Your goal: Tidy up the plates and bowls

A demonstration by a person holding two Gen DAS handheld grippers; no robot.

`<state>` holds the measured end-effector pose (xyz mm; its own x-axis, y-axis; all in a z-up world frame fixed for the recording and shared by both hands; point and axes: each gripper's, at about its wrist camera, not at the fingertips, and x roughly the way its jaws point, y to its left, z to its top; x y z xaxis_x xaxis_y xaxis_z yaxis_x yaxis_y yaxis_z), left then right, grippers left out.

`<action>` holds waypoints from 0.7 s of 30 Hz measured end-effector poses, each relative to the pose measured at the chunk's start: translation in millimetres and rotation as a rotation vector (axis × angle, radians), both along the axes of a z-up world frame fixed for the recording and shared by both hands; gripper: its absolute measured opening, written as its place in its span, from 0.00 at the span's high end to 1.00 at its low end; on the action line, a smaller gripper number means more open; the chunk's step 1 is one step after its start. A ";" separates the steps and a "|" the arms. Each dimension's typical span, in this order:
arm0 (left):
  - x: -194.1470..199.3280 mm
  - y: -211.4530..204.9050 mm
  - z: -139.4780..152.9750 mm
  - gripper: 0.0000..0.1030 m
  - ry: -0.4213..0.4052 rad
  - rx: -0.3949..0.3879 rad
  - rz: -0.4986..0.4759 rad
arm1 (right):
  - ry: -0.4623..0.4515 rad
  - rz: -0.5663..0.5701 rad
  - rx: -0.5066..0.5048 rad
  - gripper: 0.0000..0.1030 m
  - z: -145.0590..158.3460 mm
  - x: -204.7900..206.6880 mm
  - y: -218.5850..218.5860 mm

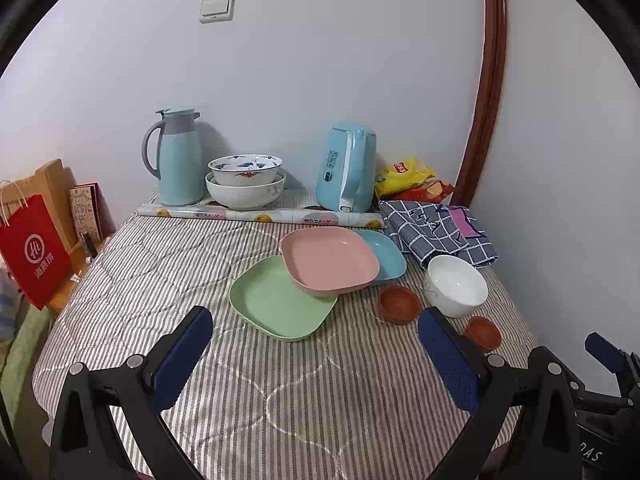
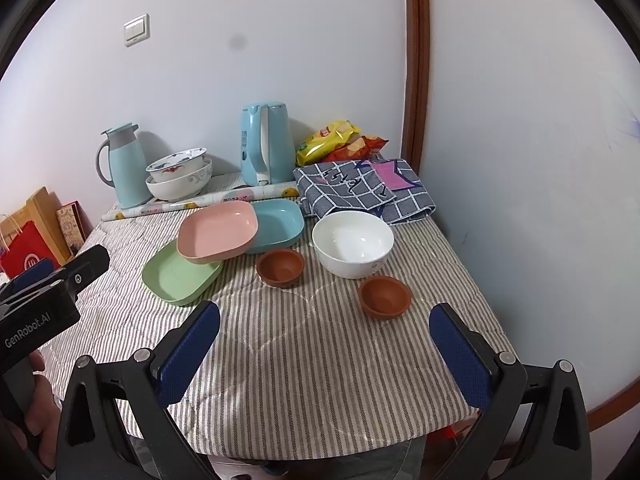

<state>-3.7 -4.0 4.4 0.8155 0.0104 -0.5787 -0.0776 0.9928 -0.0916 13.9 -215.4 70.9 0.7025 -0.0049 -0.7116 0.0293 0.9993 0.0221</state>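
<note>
Both wrist cameras look from the table's near edge toward the far wall, angled slightly downward, at middling range. The left view sits nearer the left corner, the right view nearer the right corner. Both share the whole tabletop.

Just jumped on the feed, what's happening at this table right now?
A person holds a gripper in each hand over a striped table; both the left gripper and right gripper are open and hold nothing. Nothing is sorted yet: the pink plate lies tilted across the green plate and blue plate, while the white bowl and two small brown bowls stand apart on the cloth.
</note>
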 end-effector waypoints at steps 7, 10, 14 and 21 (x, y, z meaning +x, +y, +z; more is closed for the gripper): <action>6.3 -0.5 -1.0 0.00 0.009 -0.003 -0.009 | 0.004 0.005 0.001 0.00 -3.1 5.2 0.1; 12.3 -0.3 -2.0 0.00 0.014 0.000 -0.009 | -0.005 0.010 -0.003 0.00 -2.5 8.8 1.6; 24.5 5.4 -8.9 0.00 0.042 -0.015 -0.002 | -0.006 -0.001 0.009 0.00 -3.7 16.8 2.4; 45.8 20.2 -20.7 0.00 0.087 -0.032 0.019 | 0.003 0.009 0.008 0.00 -13.3 37.5 6.2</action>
